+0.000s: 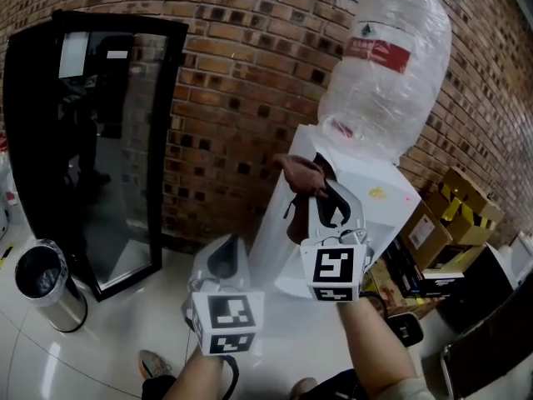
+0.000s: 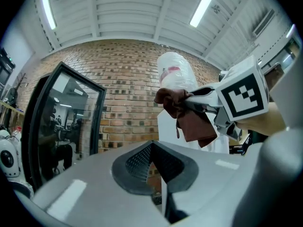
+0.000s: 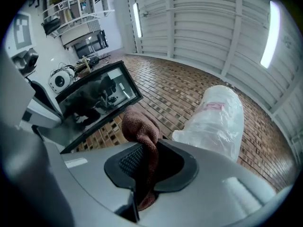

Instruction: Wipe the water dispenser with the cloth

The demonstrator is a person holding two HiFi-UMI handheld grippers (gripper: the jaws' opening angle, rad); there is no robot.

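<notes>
The white water dispenser (image 1: 379,215) stands against the brick wall, carrying a large plastic-wrapped bottle (image 1: 387,65). My right gripper (image 1: 329,192) is raised in front of the dispenser's upper left edge and is shut on a brown cloth (image 1: 301,176). The cloth bunches past the jaw tips and hangs down between them (image 3: 139,124). From the left gripper view, the cloth (image 2: 189,119) and right gripper (image 2: 208,98) show in front of the bottle (image 2: 176,74). My left gripper (image 1: 226,250) sits lower and to the left, away from the dispenser, jaws shut with nothing between them (image 2: 152,148).
A tall black glass-door cabinet (image 1: 92,140) stands at the left against the wall. A steel bin (image 1: 46,286) sits on the shiny floor beside it. Cardboard boxes (image 1: 454,211) are stacked right of the dispenser. A dark chair (image 1: 491,348) is at the lower right.
</notes>
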